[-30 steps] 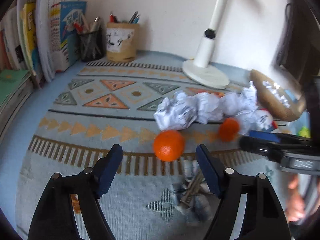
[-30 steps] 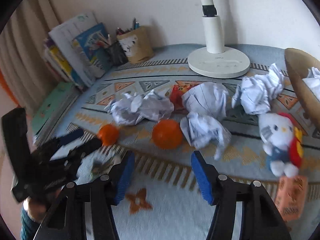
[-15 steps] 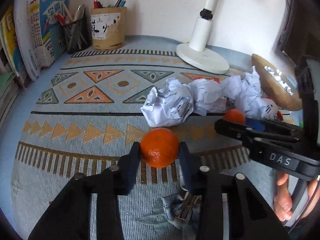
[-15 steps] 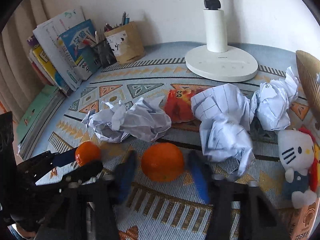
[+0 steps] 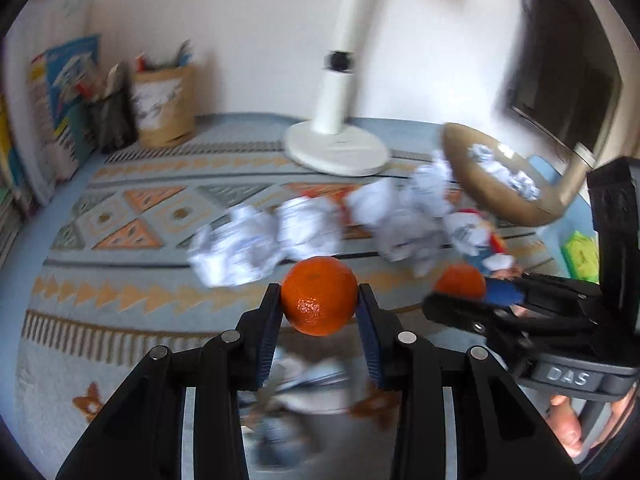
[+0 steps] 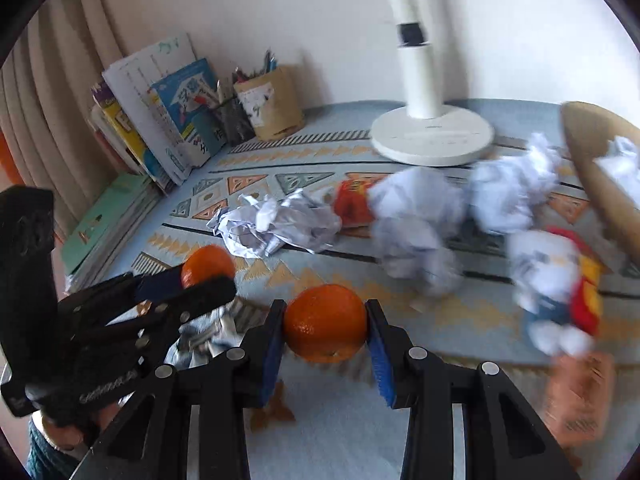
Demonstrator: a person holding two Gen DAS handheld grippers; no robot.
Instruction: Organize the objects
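Left claw (image 5: 319, 300) clamped on round orange mandarin (image 5: 319, 295), blue pads pressed to both sides, fruit lifted above patterned blue-and-orange woven mat (image 5: 132, 216) covering surface. Right claw (image 6: 325, 320) gripping second round orange mandarin (image 6: 325, 322) the same way, just beside the left. Crumpled white paper balls (image 6: 280, 226) strewn across mat behind fruit; white plush cat toy in red and blue (image 6: 556, 292) at right. White lamp base (image 6: 432, 140) near wall, tan woven basket (image 5: 492, 184) holding more paper at far right.
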